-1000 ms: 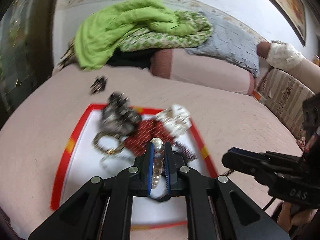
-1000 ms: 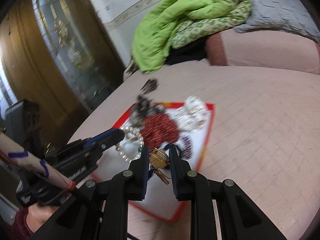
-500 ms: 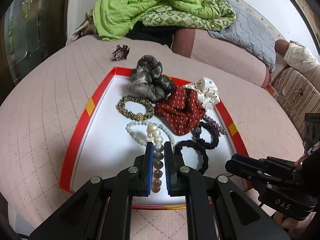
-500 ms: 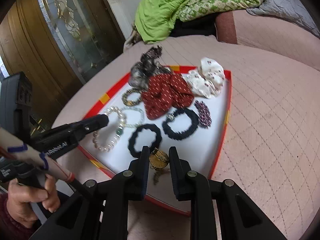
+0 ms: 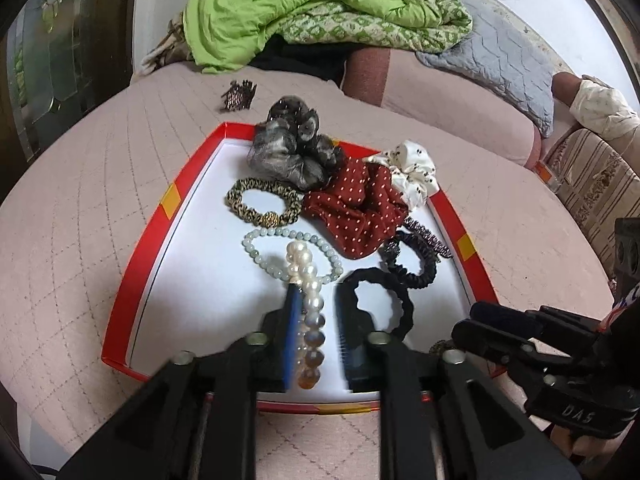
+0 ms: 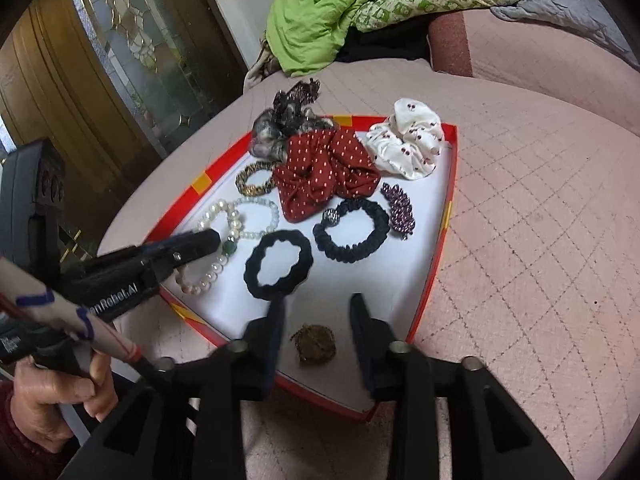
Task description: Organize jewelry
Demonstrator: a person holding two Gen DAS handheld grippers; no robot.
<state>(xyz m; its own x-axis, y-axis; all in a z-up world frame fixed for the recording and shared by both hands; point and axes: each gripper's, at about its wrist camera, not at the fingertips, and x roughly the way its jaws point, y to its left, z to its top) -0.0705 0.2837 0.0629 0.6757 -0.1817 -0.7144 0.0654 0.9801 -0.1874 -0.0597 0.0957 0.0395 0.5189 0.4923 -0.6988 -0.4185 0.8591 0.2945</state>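
Note:
A white tray with a red rim (image 5: 168, 200) (image 6: 448, 216) lies on the pink quilted bed. My left gripper (image 5: 318, 292) is low over its near edge and its jaws are opening. A pearl and stone bracelet (image 5: 312, 328) lies on the tray floor between them, no longer pinched. My right gripper (image 6: 318, 304) is also opening over the tray's near corner. A small round gold piece (image 6: 314, 344) rests loose on the tray between its fingers. Each view shows the other gripper: the left gripper (image 6: 208, 240) and the right gripper (image 5: 472, 320).
The tray also holds a red dotted scrunchie (image 5: 356, 212), a white scrunchie (image 6: 408, 140), a grey scrunchie (image 5: 292, 148), a leopard hair tie (image 5: 260, 204), a pale bead bracelet (image 5: 280, 248), two black ties (image 6: 280, 264) and a purple clip (image 6: 398, 204). A dark hair claw (image 5: 239, 96) lies beyond the tray. A green blanket (image 5: 280, 4) is piled behind.
Both grippers came down to the tray, then their jaws parted. The pearl bracelet and the gold piece, pinched before, now lie on the tray floor.

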